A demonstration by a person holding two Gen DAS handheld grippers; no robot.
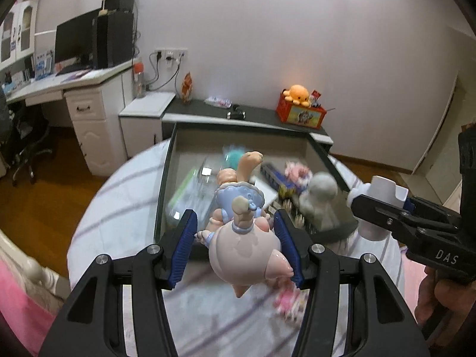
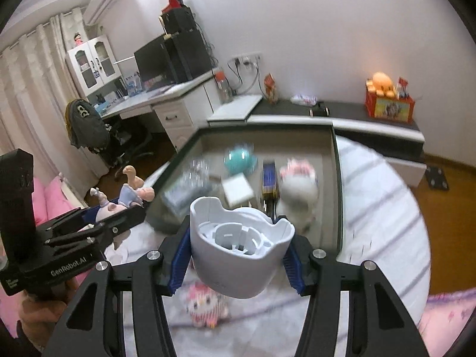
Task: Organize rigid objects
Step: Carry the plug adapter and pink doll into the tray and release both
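My left gripper (image 1: 236, 232) is shut on a pink and lilac dinosaur figurine (image 1: 241, 238) and holds it above the near edge of an open dark-rimmed box (image 1: 162, 190). It also shows in the right wrist view (image 2: 125, 199), at the left. My right gripper (image 2: 238, 241) is shut on a white plastic cup-shaped piece (image 2: 238, 247) above the box's near edge (image 2: 337, 193). In the left wrist view it shows at the right (image 1: 383, 193). The box holds a teal ball (image 2: 239, 160), a blue packet (image 2: 269, 178), a white plush (image 2: 297, 187) and clear packs.
The box lies on a bed with a white striped cover (image 2: 380, 208). A small pink doll (image 2: 205, 306) lies on the cover under my right gripper. Behind stand a low dark cabinet (image 1: 261, 116) with a red box and an orange plush (image 1: 299, 92), and a white desk (image 1: 74, 83).
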